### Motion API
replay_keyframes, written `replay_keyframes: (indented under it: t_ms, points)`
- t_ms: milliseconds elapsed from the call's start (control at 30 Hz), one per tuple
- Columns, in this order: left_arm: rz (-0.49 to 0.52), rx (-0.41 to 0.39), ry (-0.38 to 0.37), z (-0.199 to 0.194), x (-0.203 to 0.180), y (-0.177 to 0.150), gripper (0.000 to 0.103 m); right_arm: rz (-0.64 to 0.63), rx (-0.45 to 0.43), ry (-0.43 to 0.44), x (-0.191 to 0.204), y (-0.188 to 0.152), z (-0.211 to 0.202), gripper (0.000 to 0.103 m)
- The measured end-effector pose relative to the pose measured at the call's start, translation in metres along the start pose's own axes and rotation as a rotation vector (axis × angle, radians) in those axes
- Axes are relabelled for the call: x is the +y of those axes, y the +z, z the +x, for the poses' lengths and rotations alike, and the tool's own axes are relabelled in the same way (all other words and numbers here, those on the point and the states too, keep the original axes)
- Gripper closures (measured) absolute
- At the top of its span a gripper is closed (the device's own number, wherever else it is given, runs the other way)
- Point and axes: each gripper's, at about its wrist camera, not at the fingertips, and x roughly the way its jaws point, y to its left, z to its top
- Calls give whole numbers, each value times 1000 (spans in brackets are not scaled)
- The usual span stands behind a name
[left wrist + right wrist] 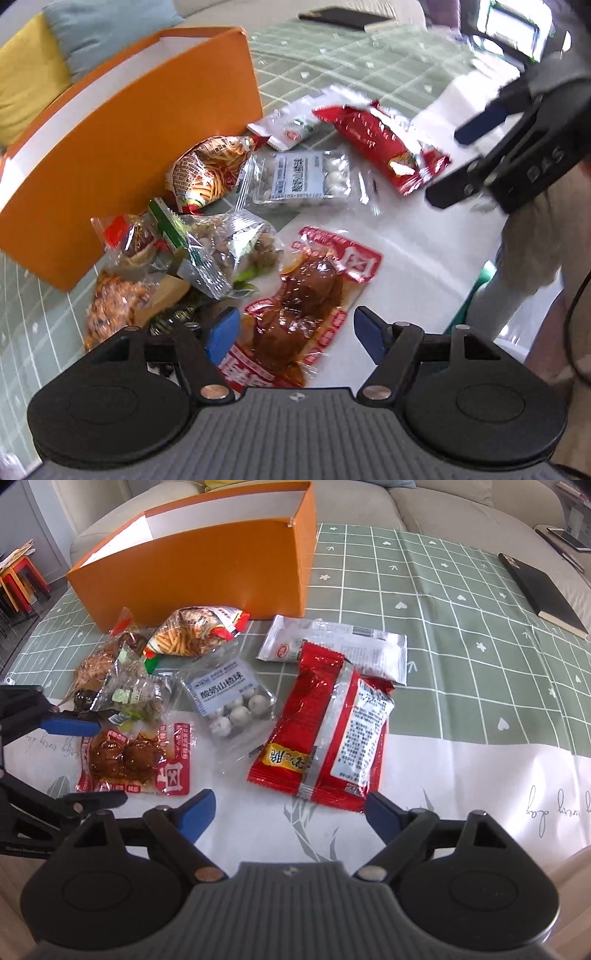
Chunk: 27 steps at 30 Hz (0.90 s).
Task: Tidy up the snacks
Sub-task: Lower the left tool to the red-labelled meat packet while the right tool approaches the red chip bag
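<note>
Fingers [221, 334] wide on both: left gripper [295, 334] over braised-meat pack [310, 291] nr front edge of surface [461, 775], right gripper [290, 814] by red pouch [325, 734]. Nothing boxed yet. Nxt: drop, pinch, carry to orange box [207, 565] at back.

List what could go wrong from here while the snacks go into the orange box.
1. The left gripper is open over the braised meat pack, whose edge touches the clear bags of the pile; closing may drag a neighbour along.
2. The right gripper is open near the red packet, which overlaps the white packet; lifting could shift it.
3. The orange box has tall walls; a low carry may hit the rim.
</note>
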Motion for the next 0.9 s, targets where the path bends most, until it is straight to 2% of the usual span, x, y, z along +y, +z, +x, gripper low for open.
replay_keyframes:
  t_ms: [100,133,233,367,500,567,633,700,733,800,833,900]
  points:
    - [52,38,-2,7,1,3,20,4,-3,-2,-2,2,1,16]
    - [59,50,-6,9,2,4,17,6,1,-2,-2,2,3,16]
    - [26,73,-26,17,9,7,14,5,12,-5,-3,3,8,16]
    - [-136,98,-12,20,17,10,18,2,11,-10,-4,3,11,15]
    - [-390,104,9,17,22,7,28,13,15,-21,-7,4,14,13]
    - [-508,83,33,12,22,3,34,16,20,-19,-8,4,16,13]
    - [-664,75,30,9,26,-2,46,12,20,-18,-8,3,16,13]
    - [-749,66,11,7,27,-6,49,9,17,-18,-7,3,15,13]
    - [-755,60,11,7,27,-7,51,7,15,-19,-7,3,15,13]
    - [-733,43,2,6,27,-7,48,7,10,-14,-7,3,15,13]
    - [-721,39,-2,6,26,-7,38,6,10,-10,-7,3,15,13]
    - [-673,31,-41,8,23,-4,28,3,13,-8,-7,2,16,13]
